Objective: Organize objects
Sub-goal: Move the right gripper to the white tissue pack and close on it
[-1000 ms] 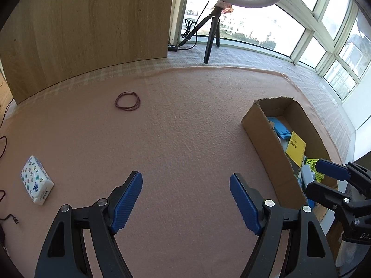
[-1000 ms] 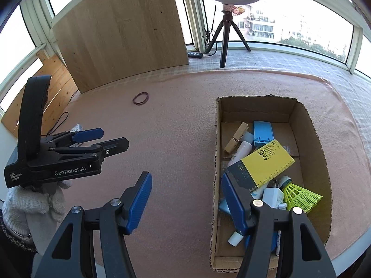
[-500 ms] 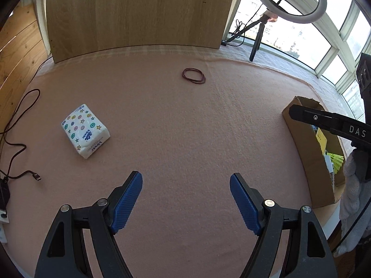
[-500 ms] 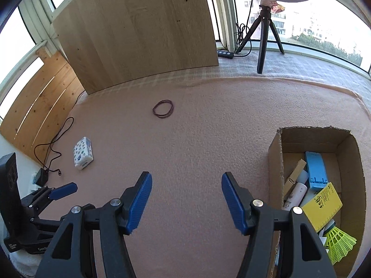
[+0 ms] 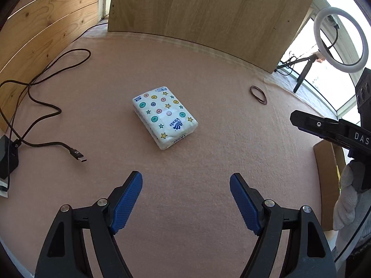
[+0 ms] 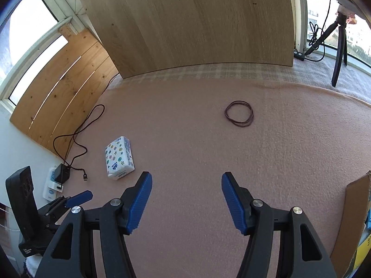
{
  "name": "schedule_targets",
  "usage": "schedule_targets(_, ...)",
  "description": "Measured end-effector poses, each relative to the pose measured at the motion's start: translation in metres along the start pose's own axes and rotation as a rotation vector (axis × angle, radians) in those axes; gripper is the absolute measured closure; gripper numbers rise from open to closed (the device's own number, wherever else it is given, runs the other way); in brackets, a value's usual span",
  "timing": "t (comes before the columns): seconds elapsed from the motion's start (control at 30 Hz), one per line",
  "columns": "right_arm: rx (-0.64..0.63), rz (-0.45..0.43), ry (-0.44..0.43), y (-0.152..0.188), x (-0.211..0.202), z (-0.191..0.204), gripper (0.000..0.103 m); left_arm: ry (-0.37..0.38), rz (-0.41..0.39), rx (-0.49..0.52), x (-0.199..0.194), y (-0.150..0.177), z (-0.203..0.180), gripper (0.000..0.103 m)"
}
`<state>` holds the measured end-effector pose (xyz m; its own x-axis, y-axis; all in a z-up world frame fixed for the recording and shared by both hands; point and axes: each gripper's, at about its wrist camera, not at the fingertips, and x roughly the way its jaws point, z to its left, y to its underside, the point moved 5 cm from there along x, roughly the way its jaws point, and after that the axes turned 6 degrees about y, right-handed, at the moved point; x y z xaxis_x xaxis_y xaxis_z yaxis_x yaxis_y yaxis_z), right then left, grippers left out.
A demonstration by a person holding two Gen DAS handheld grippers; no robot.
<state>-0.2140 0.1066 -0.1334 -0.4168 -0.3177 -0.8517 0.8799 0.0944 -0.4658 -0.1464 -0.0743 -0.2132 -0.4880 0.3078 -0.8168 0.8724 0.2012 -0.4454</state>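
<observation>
A white tissue pack [image 5: 165,118] with coloured stars and dots lies on the pink mat, straight ahead of my left gripper [image 5: 186,183], which is open and empty a short way in front of it. The pack also shows in the right wrist view [image 6: 119,157], left of my right gripper [image 6: 187,183], which is open and empty. A dark rubber band loop [image 6: 239,113] lies on the mat ahead of the right gripper; it shows in the left wrist view [image 5: 258,94] at the far right. The cardboard box [image 6: 352,220] edge is at the right.
A black USB cable [image 5: 46,106] snakes across the mat's left side to a charger [image 5: 8,157]. A wooden board [image 6: 190,23] stands at the back. A ring light on a tripod [image 5: 338,39] stands at the far right by the windows.
Both grippers have swung left, away from the cardboard box. The tissue pack has come from the far left to straight ahead of the left gripper and looks much nearer. Both stay open.
</observation>
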Motion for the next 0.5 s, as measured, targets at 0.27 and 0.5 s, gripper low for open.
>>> schedule_targets(0.27, -0.083, 0.078, -0.093, -0.014, 0.046, 0.052, 0.045, 0.063, -0.03, -0.113, 0.012, -0.019, 0.04, 0.022)
schedule_targets(0.5, -0.071, 0.181, -0.195, -0.021, 0.09, 0.086, 0.048, 0.117, -0.035, -0.157, 0.029, -0.031, 0.054, 0.023)
